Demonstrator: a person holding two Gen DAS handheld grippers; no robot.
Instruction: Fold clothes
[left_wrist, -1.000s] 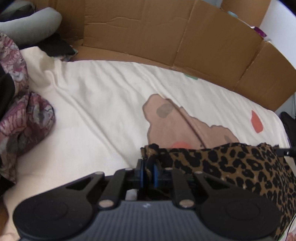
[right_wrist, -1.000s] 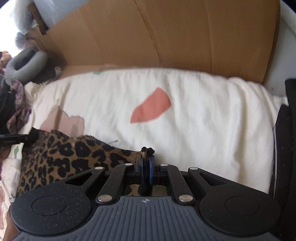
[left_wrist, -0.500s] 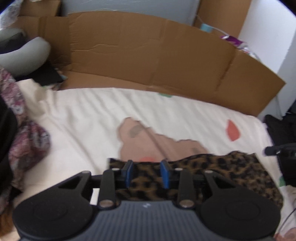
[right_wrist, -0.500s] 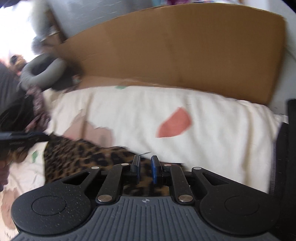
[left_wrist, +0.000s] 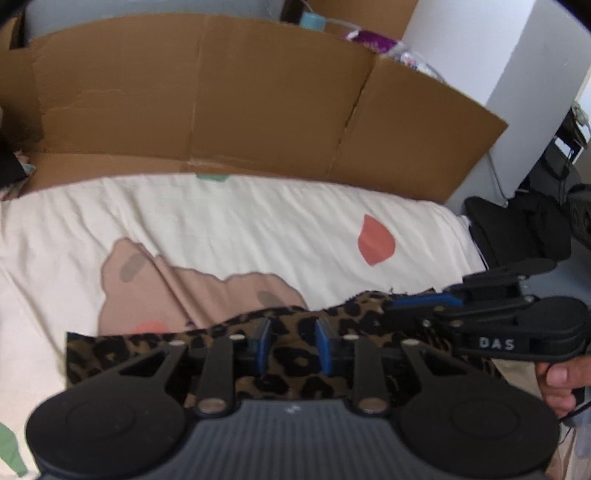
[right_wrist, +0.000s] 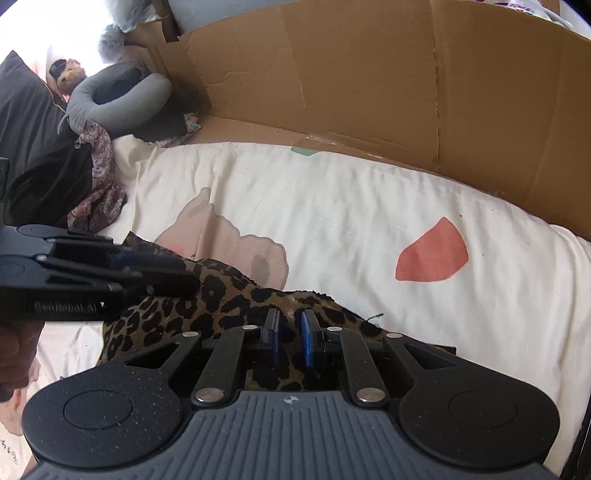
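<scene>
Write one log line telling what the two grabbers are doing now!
left gripper: open, over leopard-print cloth | right gripper: open, over same cloth | cloth: lying on bedsheet

2 fisheye views, each from a handheld gripper, look forward along its fingers, low and close over a bed. Both face the cardboard (left_wrist: 258, 99) wall behind the sheet (left_wrist: 229, 221). The left view sits further left and catches the right gripper (left_wrist: 406, 308) at its right edge. The right view catches the left gripper (right_wrist: 166, 273) at its left edge. Both share the leopard cloth (left_wrist: 295, 362).
</scene>
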